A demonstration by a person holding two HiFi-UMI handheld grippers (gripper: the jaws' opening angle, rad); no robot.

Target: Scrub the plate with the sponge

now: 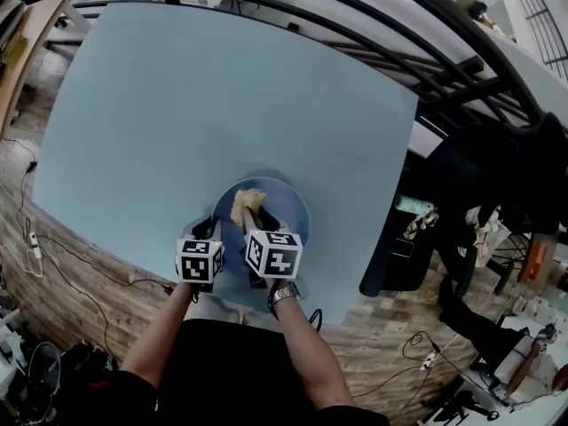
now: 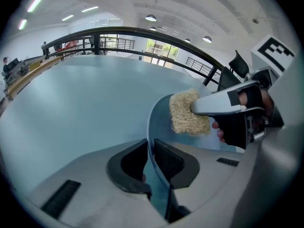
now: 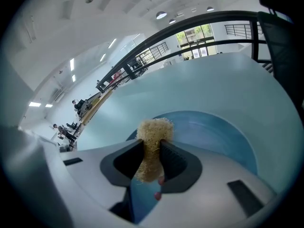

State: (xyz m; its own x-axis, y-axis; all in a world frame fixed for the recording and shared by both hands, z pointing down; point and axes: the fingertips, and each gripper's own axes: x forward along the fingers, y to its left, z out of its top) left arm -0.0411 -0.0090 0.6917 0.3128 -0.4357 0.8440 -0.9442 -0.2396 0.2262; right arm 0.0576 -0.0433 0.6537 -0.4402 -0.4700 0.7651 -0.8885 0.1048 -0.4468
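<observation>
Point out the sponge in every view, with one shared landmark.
Head view: sponge low centre, on the blue plate.
Left gripper view: sponge right of centre, over the plate.
Right gripper view: sponge centre, pinched between the fingers.
Shared landmark: the plate's rim.

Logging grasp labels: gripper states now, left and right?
Left gripper: closed on the rim of the plate.
Right gripper: closed on the sponge.

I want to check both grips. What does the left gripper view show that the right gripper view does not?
Only the left gripper view: the left gripper shut on the plate rim, and a hand holding the right gripper. Only the right gripper view: its jaws shut on the sponge. Both: plate, sponge, blue table.
</observation>
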